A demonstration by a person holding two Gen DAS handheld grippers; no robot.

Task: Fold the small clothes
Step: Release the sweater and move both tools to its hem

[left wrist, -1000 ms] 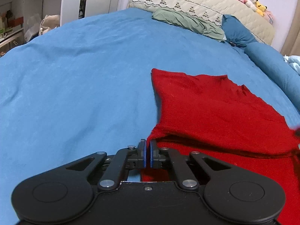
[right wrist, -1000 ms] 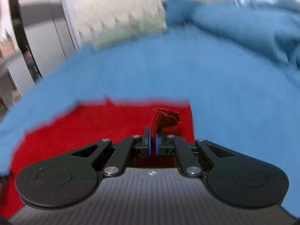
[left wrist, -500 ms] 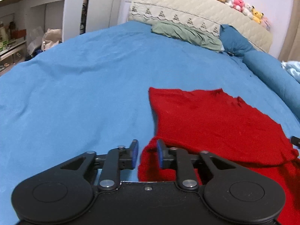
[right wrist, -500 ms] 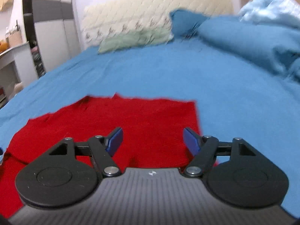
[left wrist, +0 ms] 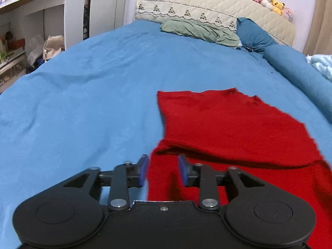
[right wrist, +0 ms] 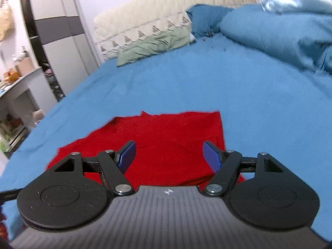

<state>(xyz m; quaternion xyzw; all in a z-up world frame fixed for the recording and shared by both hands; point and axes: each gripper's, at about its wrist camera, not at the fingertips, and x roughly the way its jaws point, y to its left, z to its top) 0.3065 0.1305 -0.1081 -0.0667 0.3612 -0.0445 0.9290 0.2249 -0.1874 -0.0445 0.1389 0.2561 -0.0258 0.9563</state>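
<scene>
1. The red garment lies mid-bed on the blue sheet, its far part folded over the near part.
2. The left gripper is spread, empty, at the garment's near-left edge; the right gripper is spread wide above its right side, holding nothing.
3. Likely next fold: pinch both layers at matching corners, lift evenly, and lay edges flush.
4. The knit looks soft, limp and slightly fuzzy, with wavy edges; the sheet is lightly creased.
</scene>
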